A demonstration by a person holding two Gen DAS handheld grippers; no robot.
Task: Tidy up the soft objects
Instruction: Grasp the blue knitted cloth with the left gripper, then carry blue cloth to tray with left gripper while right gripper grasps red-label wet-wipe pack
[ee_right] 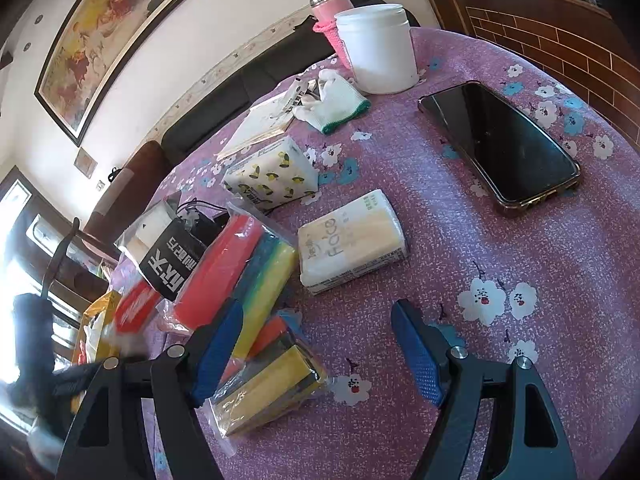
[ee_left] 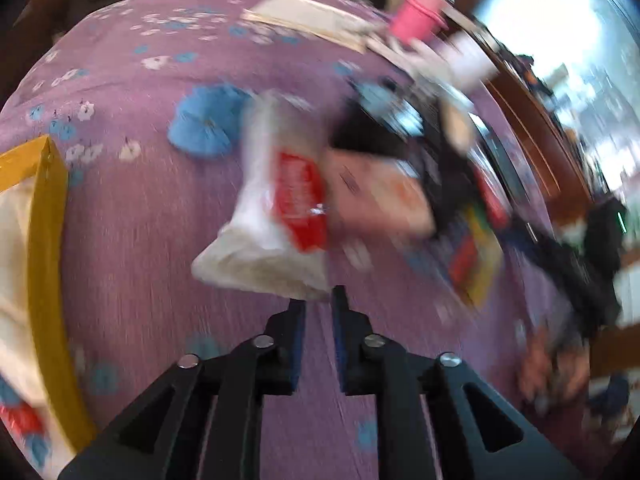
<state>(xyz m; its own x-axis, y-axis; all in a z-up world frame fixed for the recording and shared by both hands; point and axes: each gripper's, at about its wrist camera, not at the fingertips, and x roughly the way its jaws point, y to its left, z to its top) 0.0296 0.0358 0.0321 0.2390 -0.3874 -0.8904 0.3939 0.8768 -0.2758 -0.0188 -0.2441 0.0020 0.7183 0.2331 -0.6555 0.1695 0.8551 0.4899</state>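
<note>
1. Sponge packs (ee_right: 244, 280), red, teal and yellow in clear wrap, are lying on the purple floral tablecloth (ee_right: 500, 280), left of centre in the right wrist view.
2. Second sponge pack (ee_right: 268, 384) is sitting just beside them, nearer the camera.
3. Right gripper (ee_right: 316, 354) is hovering with jaws wide apart, nothing between them; its left finger is overlapping the sponge packs.
4. "Face" tissue pack (ee_right: 352, 240) and lemon-print tissue pack (ee_right: 272, 174) are lying behind them.
5. Left gripper (ee_left: 318, 300) is showing jaws nearly together, blurred; a white and red plastic bag (ee_left: 276, 216) is at its tips, grip unclear.
6. Phone (ee_right: 500, 144), white jar (ee_right: 380, 48) and glove (ee_right: 332, 104) are resting further back.
</note>
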